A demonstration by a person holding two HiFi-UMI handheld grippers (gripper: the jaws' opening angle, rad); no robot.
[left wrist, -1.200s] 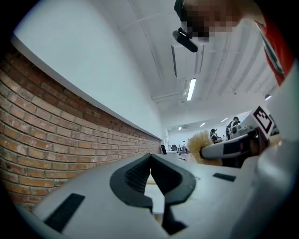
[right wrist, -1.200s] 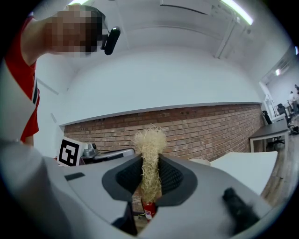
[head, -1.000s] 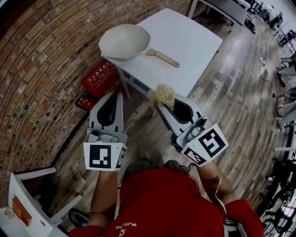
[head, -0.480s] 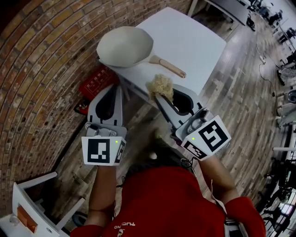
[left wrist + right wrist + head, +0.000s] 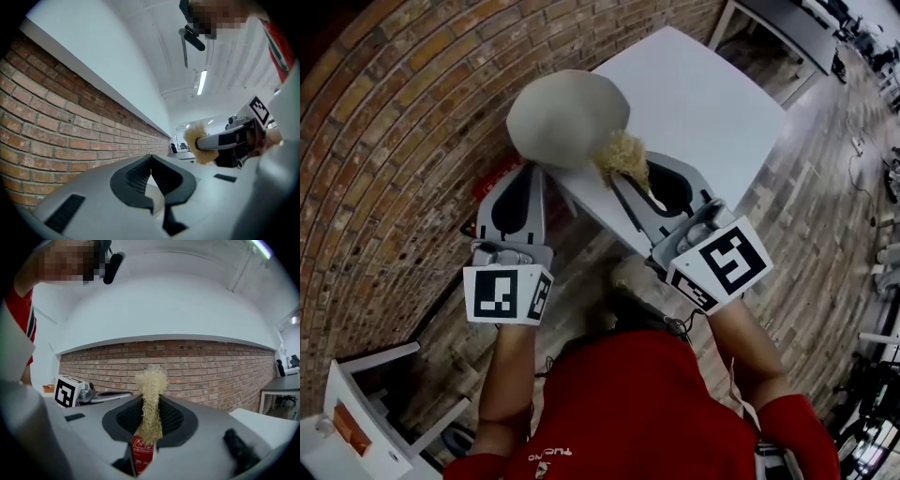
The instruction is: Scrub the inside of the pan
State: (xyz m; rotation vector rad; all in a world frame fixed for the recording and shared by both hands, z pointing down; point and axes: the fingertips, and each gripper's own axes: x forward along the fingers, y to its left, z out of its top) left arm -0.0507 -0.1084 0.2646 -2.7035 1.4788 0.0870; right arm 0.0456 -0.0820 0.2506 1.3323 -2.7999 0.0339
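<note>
The pale round pan sits on the near left corner of the white table; its handle is hidden behind my right gripper. My right gripper is shut on a straw-coloured fibre scrubber, whose tuft overlaps the pan's near right rim. In the right gripper view the scrubber stands up from between the shut jaws. My left gripper hangs just short of the pan's near edge, above the floor. Its jaws are shut with nothing in them. The scrubber shows at the right of the left gripper view.
A brick wall runs along the left. A red box lies on the wooden floor under the table's corner, mostly covered by my left gripper. A white stand is at the bottom left. Another table stands far right.
Both grippers have moved forward towards the table. The scrubber, earlier short of the table's edge, now overlaps the pan's near rim, and the pan's handle has gone out of sight.
</note>
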